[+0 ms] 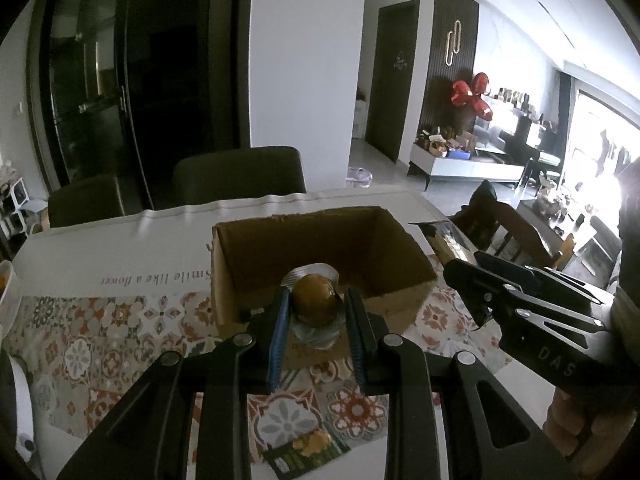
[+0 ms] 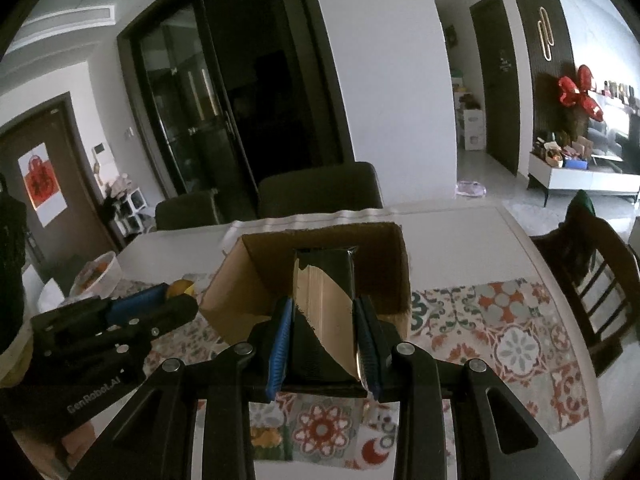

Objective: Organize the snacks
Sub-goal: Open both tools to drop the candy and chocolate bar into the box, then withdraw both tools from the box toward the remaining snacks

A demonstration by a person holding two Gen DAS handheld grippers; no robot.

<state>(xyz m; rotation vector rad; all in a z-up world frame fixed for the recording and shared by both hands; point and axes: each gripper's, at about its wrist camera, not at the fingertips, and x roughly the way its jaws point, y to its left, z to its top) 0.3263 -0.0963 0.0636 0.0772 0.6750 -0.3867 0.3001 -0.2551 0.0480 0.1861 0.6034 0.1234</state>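
Observation:
My left gripper (image 1: 316, 304) is shut on a small snack packet with a round brown piece in clear and silver wrap (image 1: 314, 300), held at the near rim of an open cardboard box (image 1: 376, 240). My right gripper (image 2: 322, 316) is shut on a black and gold snack pack (image 2: 324, 296), held at the box's near edge (image 2: 256, 264). The right gripper also shows at the right in the left wrist view (image 1: 472, 280), with the gold pack (image 1: 444, 240) sticking out. The left gripper shows at the left in the right wrist view (image 2: 176, 300).
The box stands on a patterned cloth (image 2: 500, 320) on a white table (image 2: 460, 236). A green snack packet (image 1: 308, 450) lies on the cloth near me. A white bowl of food (image 2: 98, 276) sits at the left. Dark chairs (image 2: 320, 188) stand behind the table, a wooden chair (image 2: 592, 280) at right.

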